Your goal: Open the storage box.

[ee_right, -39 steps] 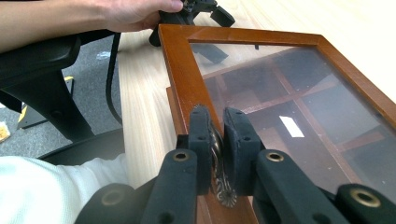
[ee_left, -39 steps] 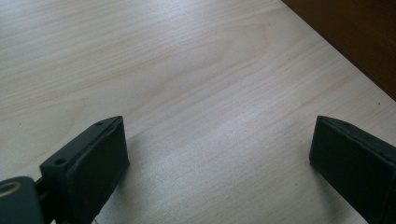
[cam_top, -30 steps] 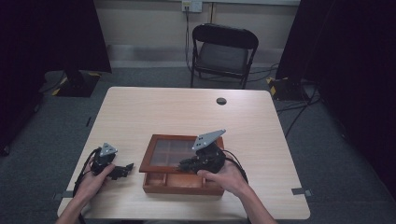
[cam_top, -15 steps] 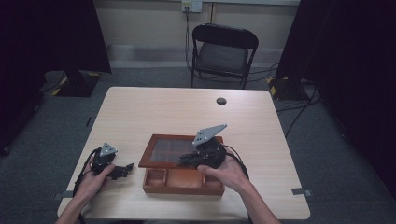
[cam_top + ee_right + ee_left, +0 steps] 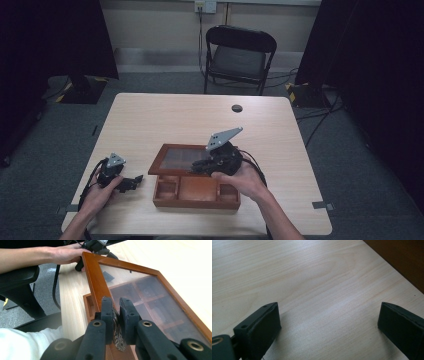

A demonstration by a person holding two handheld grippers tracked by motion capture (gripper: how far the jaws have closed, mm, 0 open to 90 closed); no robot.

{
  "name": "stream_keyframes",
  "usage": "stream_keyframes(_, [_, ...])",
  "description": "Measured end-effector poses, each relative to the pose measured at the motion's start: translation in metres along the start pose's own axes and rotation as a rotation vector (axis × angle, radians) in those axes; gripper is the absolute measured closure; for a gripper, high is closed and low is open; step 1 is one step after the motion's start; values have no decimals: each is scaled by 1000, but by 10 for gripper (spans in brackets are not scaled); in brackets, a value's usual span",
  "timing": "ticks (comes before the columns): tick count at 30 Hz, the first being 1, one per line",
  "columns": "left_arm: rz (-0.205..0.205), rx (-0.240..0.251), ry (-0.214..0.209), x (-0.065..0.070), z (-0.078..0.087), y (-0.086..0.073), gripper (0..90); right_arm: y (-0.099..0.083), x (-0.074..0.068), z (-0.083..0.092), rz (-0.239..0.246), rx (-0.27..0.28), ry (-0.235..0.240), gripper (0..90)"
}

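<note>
- Between your right tongs [image 5: 115, 315]: a small ornate metal latch on the front edge of the glazed lid [image 5: 140, 287], pinched tight; the grip looks meant to swing the lid on its rear hinge.
- Under those tongs: wooden box [image 5: 196, 192], lid tilted up at the near edge, so that the front compartments lie uncovered in the high view.
- Left tongs [image 5: 131, 183]: jaws wide, nothing between them, resting low on the worktop [image 5: 175, 120] just beside the box's left wall, probably parked there, ready to steady the box if it slides.
- Beneath both tongs: pale wood-grain worktop, bare apart from the box and a small dark round disc [image 5: 237, 108] well beyond your right tongs.
- Beyond the worktop's far edge: black folding chair [image 5: 240, 55], grey carpet, dark curtains on both sides, cables on the floor.
</note>
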State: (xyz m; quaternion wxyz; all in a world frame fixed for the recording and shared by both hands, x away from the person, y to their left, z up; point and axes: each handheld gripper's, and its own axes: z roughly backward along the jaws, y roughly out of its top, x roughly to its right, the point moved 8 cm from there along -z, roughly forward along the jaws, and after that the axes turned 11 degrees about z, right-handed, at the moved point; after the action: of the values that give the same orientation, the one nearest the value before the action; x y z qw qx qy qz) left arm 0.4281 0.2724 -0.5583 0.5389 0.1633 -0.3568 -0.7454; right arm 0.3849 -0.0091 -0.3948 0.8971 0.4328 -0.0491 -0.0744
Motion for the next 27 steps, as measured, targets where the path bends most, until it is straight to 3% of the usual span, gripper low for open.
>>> stream_keyframes(11, [-15,-7,4,-1,1,0,37,3,3,2,5,-2,2,823])
stream_keyframes(27, [-5,0,3,0,0,0,37,11,10,7,6,-5,-4,826])
